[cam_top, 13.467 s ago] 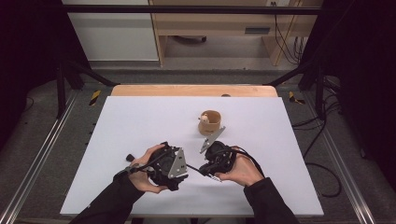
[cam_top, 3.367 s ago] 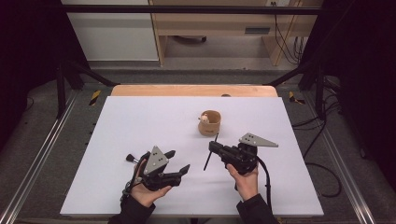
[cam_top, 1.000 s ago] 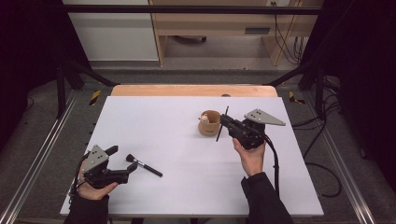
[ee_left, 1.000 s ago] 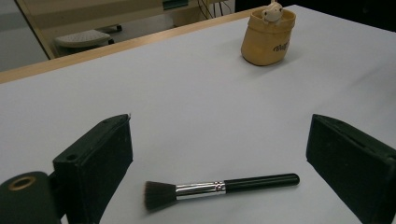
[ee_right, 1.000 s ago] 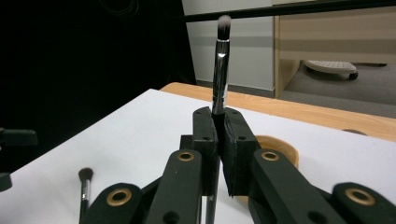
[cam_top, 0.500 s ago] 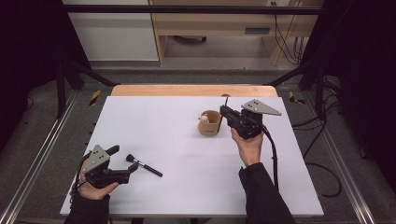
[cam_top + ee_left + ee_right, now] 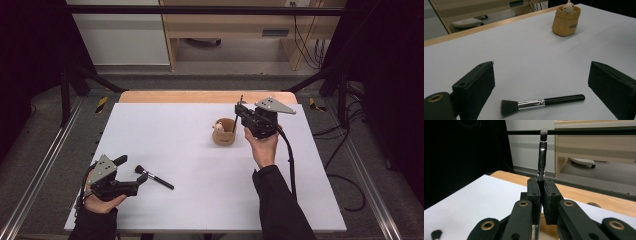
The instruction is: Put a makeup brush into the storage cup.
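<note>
Carried up and away from the near middle of the counter [image 7: 165,125], the thin brush [image 7: 237,111] is now standing almost upright just beside the small tan holder [image 7: 223,132], its lower end reaching down at the holder's right rim and its bristle tip pointing up. A second earlier it was leaning in front of the holder; now it is nearly vertical, so the work is probably arriving at the drop into the holder, with only a small shift over the opening and a release left to do. In the right gripper view the brush [image 7: 542,155] is rising straight out of the right gripper [image 7: 541,195], whose fingers [image 7: 551,200] are pressing together on the handle, ferrule and tuft showing above them. The holder, with a little figure peeking from its top, is sitting toward the far right of the counter.

The right gripper [image 7: 240,111] is being held level and high, pointing left toward the holder, the forearm stretching up from the near edge with the cable trailing behind. The left gripper [image 7: 135,172] is resting low at the near left corner, where it was a second ago, its fingers [image 7: 475,88] standing wide apart and holding nothing. The flat-topped black brush [image 7: 541,102] is lying on the counter between them, touching neither
</note>
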Demonstrator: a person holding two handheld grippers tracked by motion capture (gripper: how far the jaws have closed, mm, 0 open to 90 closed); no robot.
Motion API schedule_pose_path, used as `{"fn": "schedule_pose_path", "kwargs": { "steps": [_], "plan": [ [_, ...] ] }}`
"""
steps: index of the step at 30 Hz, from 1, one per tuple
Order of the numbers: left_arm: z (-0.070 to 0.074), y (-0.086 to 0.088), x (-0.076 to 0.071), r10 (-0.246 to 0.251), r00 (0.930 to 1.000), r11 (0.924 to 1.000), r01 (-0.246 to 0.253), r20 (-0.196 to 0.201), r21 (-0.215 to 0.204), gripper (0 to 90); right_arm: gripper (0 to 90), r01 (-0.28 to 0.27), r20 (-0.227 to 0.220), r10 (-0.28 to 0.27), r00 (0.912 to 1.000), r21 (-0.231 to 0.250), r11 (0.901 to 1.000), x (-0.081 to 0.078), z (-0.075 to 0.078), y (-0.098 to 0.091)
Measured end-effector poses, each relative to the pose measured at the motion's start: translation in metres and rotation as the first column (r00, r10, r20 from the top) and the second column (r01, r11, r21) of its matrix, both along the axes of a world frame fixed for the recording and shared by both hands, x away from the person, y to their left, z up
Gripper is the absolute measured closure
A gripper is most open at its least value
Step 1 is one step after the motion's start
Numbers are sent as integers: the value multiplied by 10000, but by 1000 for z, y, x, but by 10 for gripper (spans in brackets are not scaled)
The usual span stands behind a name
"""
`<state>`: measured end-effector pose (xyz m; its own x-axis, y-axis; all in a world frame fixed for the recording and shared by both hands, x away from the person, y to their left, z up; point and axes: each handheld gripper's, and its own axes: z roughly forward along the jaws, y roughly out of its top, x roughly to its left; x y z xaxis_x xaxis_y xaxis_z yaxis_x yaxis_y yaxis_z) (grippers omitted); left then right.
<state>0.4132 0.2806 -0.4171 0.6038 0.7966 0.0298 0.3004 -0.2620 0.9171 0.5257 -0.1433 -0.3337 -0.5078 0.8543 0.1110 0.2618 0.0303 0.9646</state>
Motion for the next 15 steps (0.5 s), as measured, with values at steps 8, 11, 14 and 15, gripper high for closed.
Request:
{"fn": "schedule_pose_path", "kwargs": {
  "steps": [8, 11, 14, 15],
  "plan": [
    [0, 0, 0, -12, 10000, 10000, 12, 38, -46, 64, 854, 247, 151, -246, 9996, -120, 9996, 14, 1, 7],
    [1, 0, 0, -10, 10000, 10000, 10, 54, -74, 64, 854, 332, 154, -330, 9993, -121, 9994, 19, -1, 8],
    [1, 1, 0, 9, 10000, 9999, -8, 71, -102, 64, 854, 418, 147, -415, 9990, -189, 9989, 24, -1, 9],
    [1, 1, 0, 5, 10000, 10000, -4, 66, -97, 64, 854, 492, 188, -488, 9986, -255, 9985, 27, -1, 10]
  ]
}}
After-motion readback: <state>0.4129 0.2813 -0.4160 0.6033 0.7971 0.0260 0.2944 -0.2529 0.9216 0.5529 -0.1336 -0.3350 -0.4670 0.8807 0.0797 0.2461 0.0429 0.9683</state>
